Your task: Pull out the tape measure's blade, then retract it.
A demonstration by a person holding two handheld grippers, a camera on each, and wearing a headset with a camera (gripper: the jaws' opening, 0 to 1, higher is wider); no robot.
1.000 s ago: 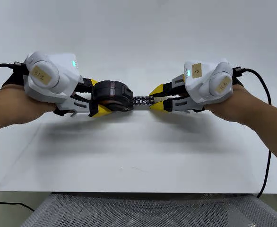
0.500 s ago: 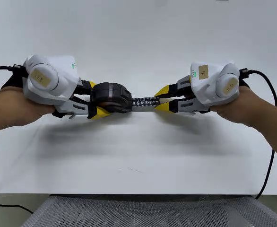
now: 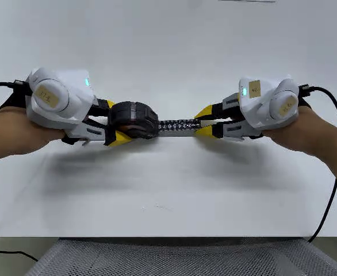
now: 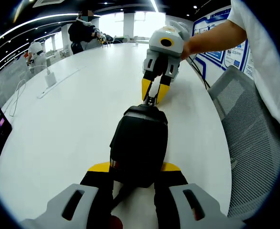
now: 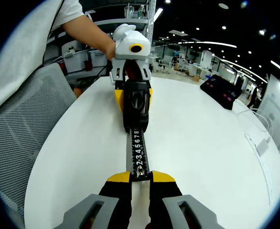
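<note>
Tape measure (image 4: 139, 143): hanging just above the white table (image 4: 59, 143), apparently clear of it. Clamping its black case, nearest in the left gripper view, between the yellow tips of the left gripper (image 4: 135, 168). Running out beyond that from the case mouth as a short length of blade (image 5: 137, 148), straight and level, numbers up to eight showing in the right gripper view. Ending farthest out in the right gripper (image 3: 202, 121), clenched on the blade's end.

Widening the gap between the two grippers. Compared with a second ago, showing clearly more blade, growing from a stub to a numbered strip, with the right gripper sitting farther to the right and the left one edging slightly to the left. By judgement, working through the pull-out, with little of the blade drawn yet and the retraction not yet begun. Needing to keep the right pinch firm, since a slipping end would probably be snapping back into the case.
</note>
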